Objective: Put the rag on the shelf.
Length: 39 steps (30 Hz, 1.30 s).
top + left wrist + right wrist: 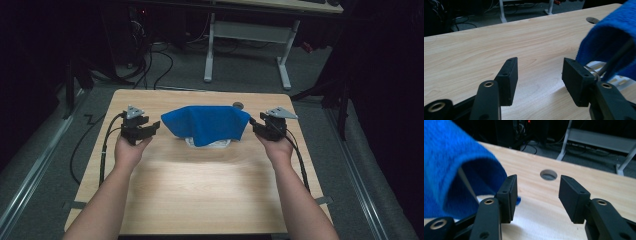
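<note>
Blue cloth [207, 124] draped over a white rack [210, 143] with thin wires, toward the far edge of the table [200, 190], about midway between the left and right edges. Soft and light by the look of it, a fuzzy towelling weave, limp enough to sag over what props it up and likely to slide off if tugged from one side alone. Best taken at the two outer corners, where the hem hangs free of the rack, pinching the cloth only and keeping clear of the wires beneath. Bright, even blue, peaked at both ends and dipping in the middle, lower edge falling to the white base.

Left gripper [151, 129] just beside the cloth's left corner, jaws spread wide, nothing between them but bare wood. Right gripper [256, 126] close at the right corner, jaws also well apart and empty, cloth edge lying just outside one pad. Round hole [238, 105] in the table behind the cloth, near the far edge.
</note>
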Each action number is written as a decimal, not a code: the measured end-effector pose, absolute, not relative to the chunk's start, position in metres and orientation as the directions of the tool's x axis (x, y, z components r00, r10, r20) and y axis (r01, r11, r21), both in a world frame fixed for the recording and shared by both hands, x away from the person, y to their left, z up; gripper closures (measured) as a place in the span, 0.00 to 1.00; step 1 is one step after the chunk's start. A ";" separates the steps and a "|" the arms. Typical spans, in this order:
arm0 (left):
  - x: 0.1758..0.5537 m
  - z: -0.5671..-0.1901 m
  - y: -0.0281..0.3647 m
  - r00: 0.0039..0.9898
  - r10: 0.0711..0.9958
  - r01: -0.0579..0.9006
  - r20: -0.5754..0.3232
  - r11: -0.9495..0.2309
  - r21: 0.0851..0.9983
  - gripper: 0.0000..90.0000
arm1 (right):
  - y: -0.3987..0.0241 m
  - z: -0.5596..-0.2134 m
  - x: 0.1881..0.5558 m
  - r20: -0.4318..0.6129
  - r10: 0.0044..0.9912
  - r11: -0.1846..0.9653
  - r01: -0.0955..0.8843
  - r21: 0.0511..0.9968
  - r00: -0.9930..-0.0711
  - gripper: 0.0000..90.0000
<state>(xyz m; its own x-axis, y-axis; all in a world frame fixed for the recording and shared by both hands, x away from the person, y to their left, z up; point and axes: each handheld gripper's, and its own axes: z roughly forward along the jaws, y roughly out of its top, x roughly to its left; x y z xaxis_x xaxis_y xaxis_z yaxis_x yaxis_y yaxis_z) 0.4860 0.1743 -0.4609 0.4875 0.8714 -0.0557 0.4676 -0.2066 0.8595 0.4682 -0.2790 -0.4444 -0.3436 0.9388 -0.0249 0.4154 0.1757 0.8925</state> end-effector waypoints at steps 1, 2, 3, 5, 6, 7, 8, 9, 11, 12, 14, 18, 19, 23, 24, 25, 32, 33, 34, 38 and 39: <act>0.483 -0.461 0.175 0.488 0.871 0.468 -0.055 -0.208 0.859 0.53 | -0.280 -0.445 0.466 -0.025 0.939 0.177 0.421 0.890 -0.342 0.54; 0.481 -0.461 0.175 0.488 0.871 0.465 -0.056 -0.206 0.861 0.53 | -0.281 -0.444 0.464 -0.025 0.938 0.178 0.421 0.889 -0.345 0.53; 0.478 -0.460 0.177 0.488 0.871 0.463 -0.055 -0.205 0.863 0.53 | -0.281 -0.444 0.463 -0.024 0.938 0.178 0.422 0.889 -0.346 0.53; 0.472 -0.460 0.179 0.490 0.870 0.459 -0.059 -0.200 0.865 0.53 | -0.283 -0.444 0.456 -0.034 0.937 0.181 0.400 0.898 -0.349 0.53; 0.468 -0.459 0.180 0.491 0.869 0.460 -0.063 -0.197 0.866 0.53 | -0.284 -0.443 0.453 -0.037 0.936 0.184 0.398 0.899 -0.349 0.52; 0.465 -0.459 0.181 0.492 0.868 0.458 -0.066 -0.194 0.867 0.53 | -0.284 -0.443 0.451 -0.033 0.936 0.184 0.408 0.894 -0.351 0.51; 0.461 -0.459 0.182 0.497 0.865 0.456 -0.067 -0.194 0.868 0.53 | -0.285 -0.443 0.448 -0.033 0.933 0.189 0.410 0.892 -0.358 0.50; 0.457 -0.459 0.182 0.502 0.862 0.452 -0.065 -0.198 0.870 0.52 | -0.285 -0.442 0.444 -0.039 0.931 0.197 0.409 0.891 -0.362 0.50; 0.449 -0.459 0.182 0.511 0.858 0.448 -0.057 -0.210 0.869 0.52 | -0.286 -0.442 0.436 -0.042 0.928 0.195 0.388 0.901 -0.370 0.50; 0.444 -0.460 0.183 0.516 0.855 0.442 -0.055 -0.211 0.872 0.52 | -0.286 -0.441 0.431 -0.046 0.927 0.199 0.384 0.902 -0.372 0.50; 0.435 -0.460 0.184 0.525 0.849 0.441 -0.060 -0.211 0.872 0.52 | -0.284 -0.439 0.423 -0.049 0.922 0.211 0.392 0.895 -0.385 0.49; 0.413 -0.462 0.185 0.537 0.841 0.437 -0.065 -0.212 0.874 0.51 | -0.280 -0.435 0.401 -0.066 0.912 0.228 0.364 0.903 -0.406 0.47; 0.407 -0.463 0.185 0.539 0.839 0.436 -0.073 -0.204 0.877 0.51 | -0.280 -0.435 0.395 -0.069 0.911 0.227 0.354 0.907 -0.407 0.47; 0.380 -0.468 0.183 0.549 0.832 0.432 -0.079 -0.202 0.879 0.50 | -0.275 -0.433 0.370 -0.080 0.901 0.249 0.356 0.901 -0.427 0.42; 0.374 -0.469 0.182 0.546 0.835 0.431 -0.071 -0.208 0.878 0.49 | -0.273 -0.433 0.360 -0.087 0.902 0.247 0.340 0.907 -0.423 0.42; 0.367 -0.471 0.181 0.543 0.837 0.432 -0.066 -0.211 0.877 0.48 | -0.272 -0.433 0.354 -0.094 0.901 0.253 0.337 0.907 -0.422 0.41; 0.321 -0.488 0.157 0.587 0.801 0.453 -0.118 -0.204 0.868 0.46 | -0.257 -0.447 0.299 -0.102 0.887 0.281 0.352 0.893 -0.450 0.37; 0.317 -0.492 0.152 0.598 0.791 0.456 -0.130 -0.202 0.867 0.46 | -0.255 -0.450 0.295 -0.099 0.887 0.280 0.356 0.892 -0.451 0.37; 0.313 -0.498 0.145 0.611 0.778 0.461 -0.145 -0.201 0.864 0.46 | -0.252 -0.455 0.291 -0.090 0.885 0.279 0.365 0.888 -0.457 0.37; 0.306 -0.518 0.121 0.682 0.713 0.514 -0.162 -0.309 0.800 0.48 | -0.240 -0.484 0.281 -0.075 0.884 0.289 0.413 0.863 -0.462 0.36; 0.304 -0.520 0.118 0.699 0.702 0.499 -0.134 -0.345 0.795 0.47 | -0.238 -0.494 0.279 -0.059 0.886 0.285 0.437 0.853 -0.461 0.37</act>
<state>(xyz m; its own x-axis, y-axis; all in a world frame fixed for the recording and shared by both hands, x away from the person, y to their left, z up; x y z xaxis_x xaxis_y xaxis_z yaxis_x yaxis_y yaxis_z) 0.3042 0.1177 -0.5200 0.6990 0.7025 -0.1339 0.4990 -0.3451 0.7949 0.2788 -0.2380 -0.4939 -0.4607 0.8855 -0.0594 0.4374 0.2848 0.8530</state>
